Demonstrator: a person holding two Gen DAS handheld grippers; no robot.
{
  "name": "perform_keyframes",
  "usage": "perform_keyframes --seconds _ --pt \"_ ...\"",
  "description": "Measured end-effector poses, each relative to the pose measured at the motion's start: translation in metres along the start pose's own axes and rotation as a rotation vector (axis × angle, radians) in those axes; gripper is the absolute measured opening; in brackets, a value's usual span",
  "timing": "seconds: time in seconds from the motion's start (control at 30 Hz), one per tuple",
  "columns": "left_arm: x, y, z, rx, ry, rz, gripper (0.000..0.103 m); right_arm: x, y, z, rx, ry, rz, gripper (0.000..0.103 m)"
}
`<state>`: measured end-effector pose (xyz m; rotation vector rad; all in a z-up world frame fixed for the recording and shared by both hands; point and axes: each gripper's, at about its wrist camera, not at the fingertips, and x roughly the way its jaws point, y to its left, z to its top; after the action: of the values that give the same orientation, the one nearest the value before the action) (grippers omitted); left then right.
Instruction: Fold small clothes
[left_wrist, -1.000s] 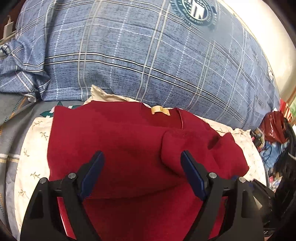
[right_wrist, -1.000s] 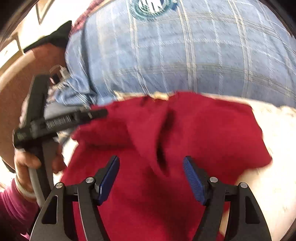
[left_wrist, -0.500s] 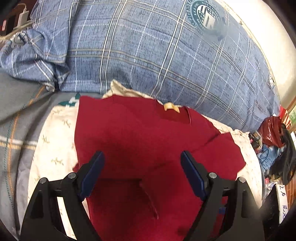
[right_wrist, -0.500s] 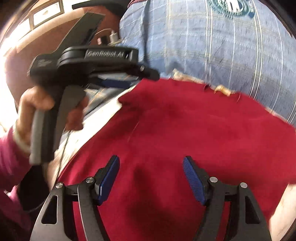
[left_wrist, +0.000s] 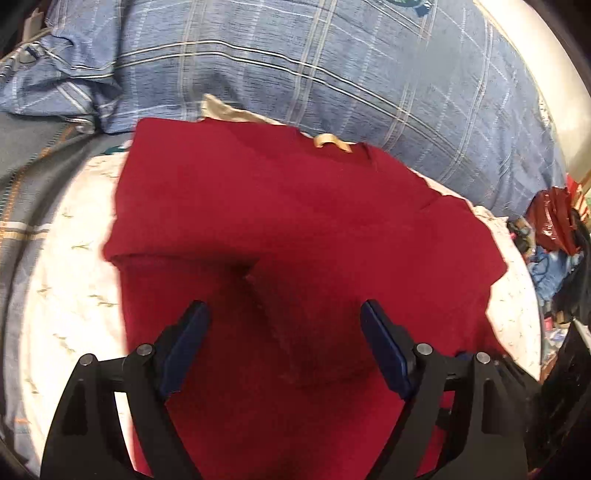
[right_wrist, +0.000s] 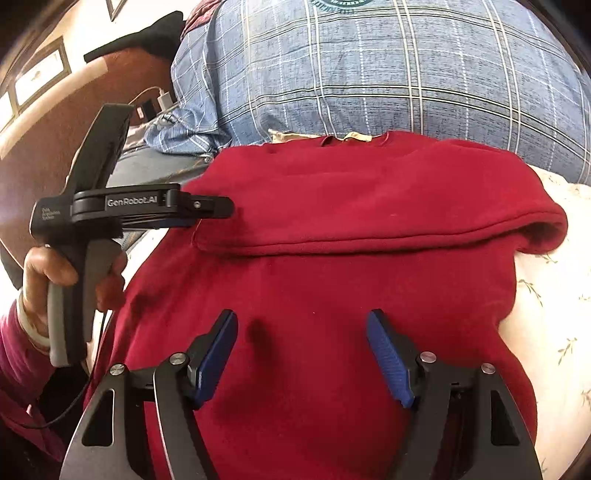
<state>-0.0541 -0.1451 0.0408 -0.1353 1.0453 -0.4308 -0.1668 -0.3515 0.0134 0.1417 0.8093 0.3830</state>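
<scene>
Red soft fleece shirt (right_wrist: 332, 229) lies folded on the white flowery bed sheet (left_wrist: 66, 295). Left gripper (left_wrist: 284, 347) has just been closing a little, fingers spread and empty, at 9 o'clock. Right gripper (right_wrist: 301, 354) fingers spread too.

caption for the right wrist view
Open right claw above a partly folded red garment, left claw at its edge.

The bed's floral sheet (left_wrist: 66, 295) carries a red garment (left_wrist: 295, 229), with a blue plaid quilt (left_wrist: 332, 66) at twelve o'clock.
</scene>
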Motion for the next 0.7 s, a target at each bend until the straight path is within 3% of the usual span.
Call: perform_keyframes --seconds 0.07,0.13,0.33,0.5,0.6,0.7 --pt "0.006 -0.009 0.001 0.031 0.031 -0.005 0.032 -0.005 -0.003 -0.001 0.018 0.002 0.007 0.073" --pt "0.007 -0.018 0.003 0.079 0.045 0.001 0.012 -0.011 -0.009 0.003 0.049 -0.014 -0.002 0.074" --pt "-0.028 -0.029 0.044 0.130 -0.062 -0.019 0.007 -0.040 -0.045 0.019 0.176 -0.104 -0.036 0.074" --pt "-0.067 -0.013 0.096 0.119 -0.196 0.037 0.007 -0.063 -0.096 0.034 0.330 -0.169 -0.092 0.074" --pt "-0.063 0.010 0.103 0.081 -0.183 0.066 0.007 -0.064 -0.117 0.049 0.378 -0.179 -0.166 0.076" --pt "-0.038 0.031 0.092 0.041 -0.108 0.088 0.007 -0.050 -0.131 0.071 0.392 -0.161 -0.203 0.077"
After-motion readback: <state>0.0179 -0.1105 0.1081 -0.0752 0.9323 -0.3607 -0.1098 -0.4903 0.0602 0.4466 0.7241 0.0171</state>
